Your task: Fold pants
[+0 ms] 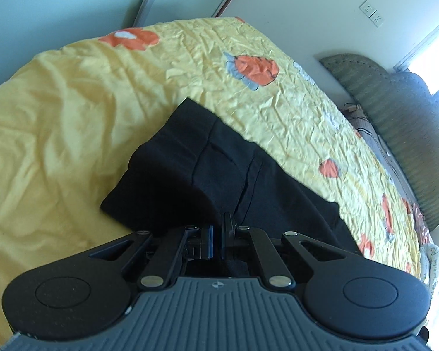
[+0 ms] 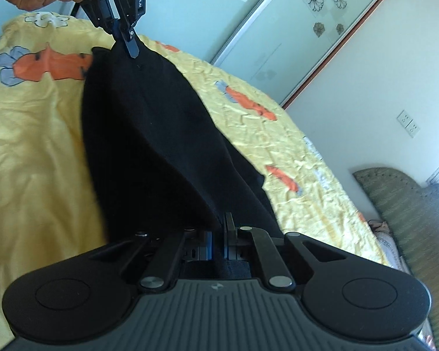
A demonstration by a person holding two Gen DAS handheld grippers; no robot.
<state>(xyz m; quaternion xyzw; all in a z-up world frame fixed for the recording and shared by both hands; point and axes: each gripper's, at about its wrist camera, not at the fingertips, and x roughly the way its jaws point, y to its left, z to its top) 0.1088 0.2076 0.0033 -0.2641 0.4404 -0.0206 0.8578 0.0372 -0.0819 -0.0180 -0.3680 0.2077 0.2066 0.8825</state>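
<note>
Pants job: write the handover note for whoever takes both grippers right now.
Left gripper: shut on the pants, pinching one edge of the black cloth.
Right gripper: shut on the pants too, at another edge.
Pants: black, held up and stretched between the two grippers above the yellow flowered bedspread; part of the cloth appears to rest on the bed in the left wrist view.
Done: both grips are secure. How many folds are made cannot be told.
Left: probably lay the held edge over, smooth it, then release both.
</note>
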